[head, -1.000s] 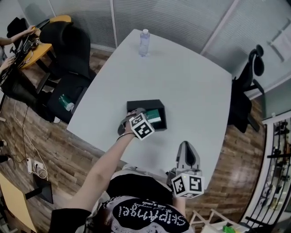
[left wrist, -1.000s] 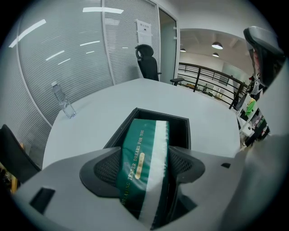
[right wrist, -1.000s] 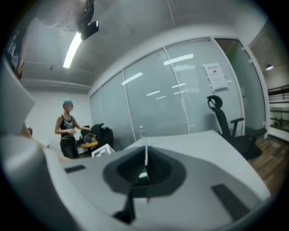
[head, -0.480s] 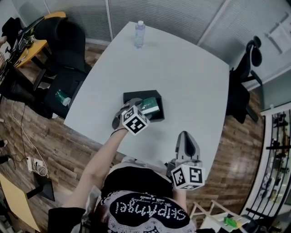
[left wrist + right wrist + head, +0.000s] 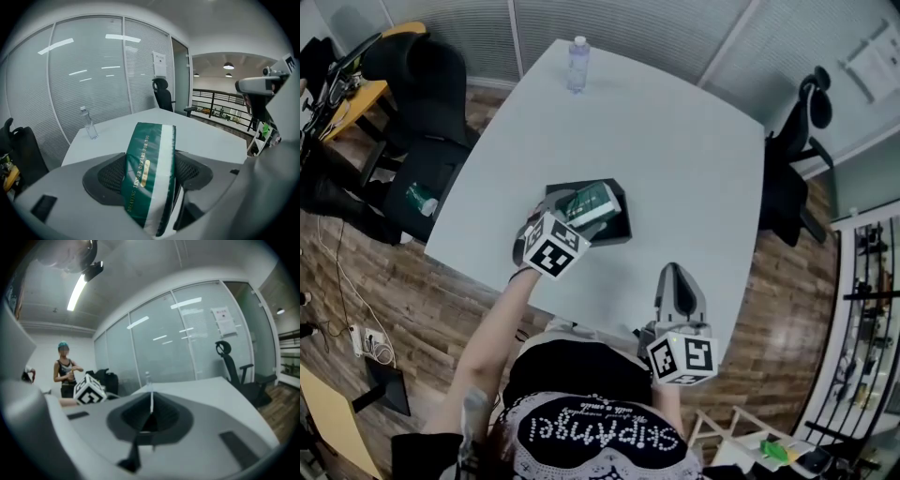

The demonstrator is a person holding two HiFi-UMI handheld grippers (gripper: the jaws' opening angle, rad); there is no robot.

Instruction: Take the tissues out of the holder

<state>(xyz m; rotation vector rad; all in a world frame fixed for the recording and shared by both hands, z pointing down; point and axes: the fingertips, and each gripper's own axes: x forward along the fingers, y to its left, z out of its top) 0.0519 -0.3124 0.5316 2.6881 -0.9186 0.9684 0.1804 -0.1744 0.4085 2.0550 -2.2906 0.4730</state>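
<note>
Tissues, a green and white soft pack (image 5: 147, 159), are pinched between the two pads of my left gripper (image 5: 152, 180). One pad presses each broad face, and the pack stands on edge, leaning a little to the right, at the centre of the left gripper view. In the head view the same pack (image 5: 589, 203) hangs tilted over the black holder (image 5: 617, 234), just left of the frame's centre. I cannot tell whether its lower end is clear of the holder's rim. My right gripper (image 5: 151, 408) has its jaws pressed together on nothing. In the head view it sits low and right of centre, over the near edge of the white table (image 5: 675, 150), well apart from the holder. A clear water bottle (image 5: 577, 64) stands upright near the table's far edge, at the upper middle of the frame. A black office chair (image 5: 431, 94) stands at the upper left, and a second chair (image 5: 802, 150) stands beside the table at the right.
</note>
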